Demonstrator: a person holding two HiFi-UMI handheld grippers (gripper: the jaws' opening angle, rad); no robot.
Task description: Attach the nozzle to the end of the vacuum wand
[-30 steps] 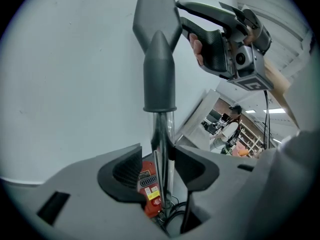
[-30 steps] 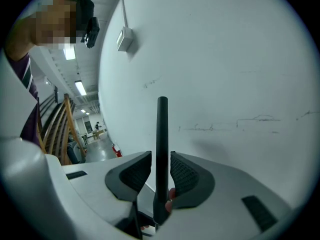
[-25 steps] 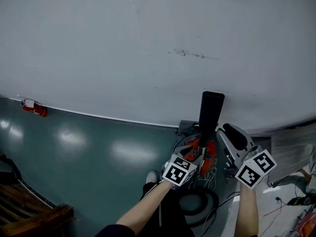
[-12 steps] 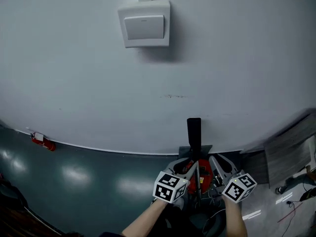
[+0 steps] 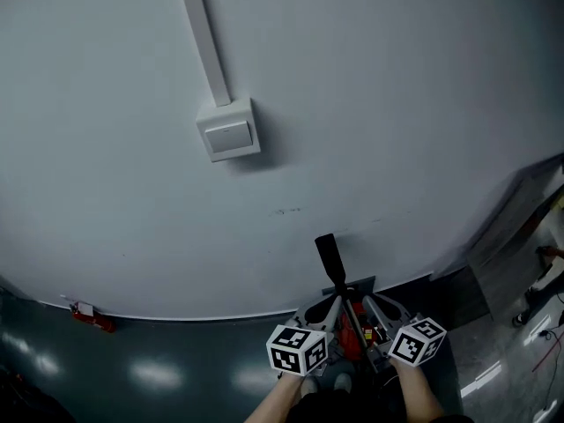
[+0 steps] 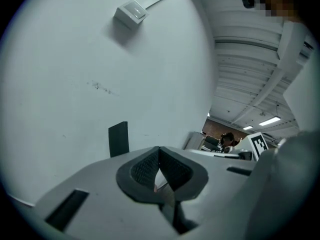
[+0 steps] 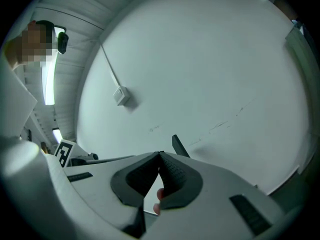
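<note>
A flat black nozzle (image 5: 330, 258) stands up on a thin rod against the grey wall, above a red vacuum body (image 5: 354, 337). It rises between my two grippers at the bottom of the head view. My left gripper (image 5: 328, 305) is shut, its pads meeting at the tips (image 6: 159, 149), and the nozzle (image 6: 118, 138) shows beyond it to the left. My right gripper (image 5: 366, 302) is shut too (image 7: 160, 154), with the nozzle (image 7: 179, 146) poking up just past its tips. A small reddish bit shows in the gap behind its pads. I see nothing clamped at either tip.
A white switch box (image 5: 227, 134) with a conduit (image 5: 204, 38) is mounted on the wall above. A red extinguisher (image 5: 90, 315) lies at the wall's foot on the green floor. Cables and clutter (image 5: 545, 280) sit at the right. A person (image 6: 227, 140) is far off.
The head view has swung up the wall, bringing the switch box into sight. Both grippers and the nozzle now sit lower, smaller and closer together.
</note>
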